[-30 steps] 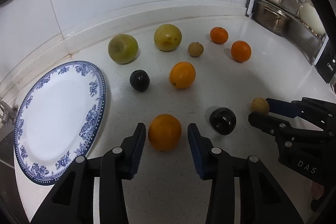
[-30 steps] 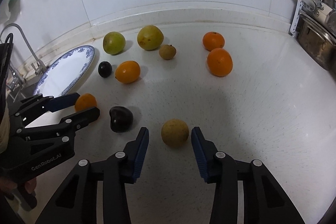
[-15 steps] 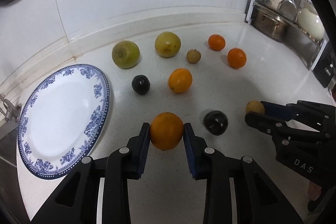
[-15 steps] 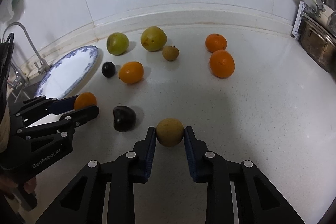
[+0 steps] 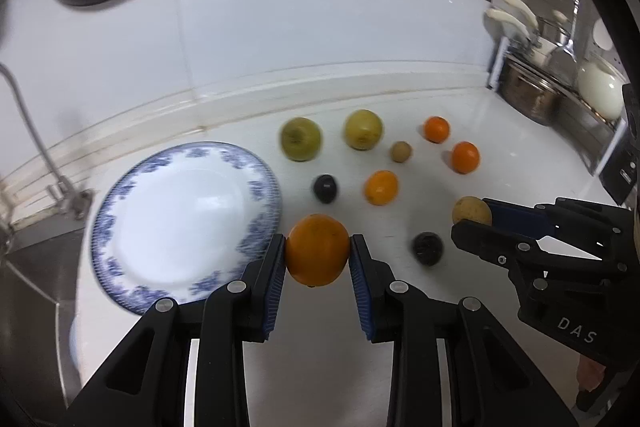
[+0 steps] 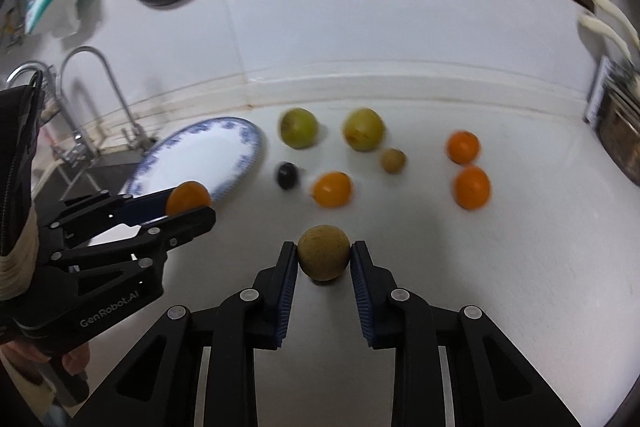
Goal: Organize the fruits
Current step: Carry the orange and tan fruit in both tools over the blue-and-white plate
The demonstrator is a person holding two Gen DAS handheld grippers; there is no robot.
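Two fruits are being held at once: an orange (image 5: 317,250) is being clamped between the blue pads of the left gripper (image 5: 318,255), and a tan round fruit (image 6: 323,257) is being pinched in the same way by the right gripper (image 6: 324,259). Both sets of tongs are being kept closed on their loads, with the pads pressed against opposite sides of each fruit.

For the carry to be done well, steady pressure is probably being called for, since round, smooth fruit is likely to roll out if the grip is being slackened or the wrist tipped sharply. Each fruit is best being lowered onto the blue-patterned plate (image 5: 132,211) gently and let go only once it is resting, so that it is not being sent rolling off the rim.

Relative to the tongs, the orange is being held just to the right of the plate's edge, near it. The tan fruit is being carried further right, well apart from the plate, with a dark fruit (image 5: 428,247) lying on the white counter (image 5: 500,155) between the two grippers.
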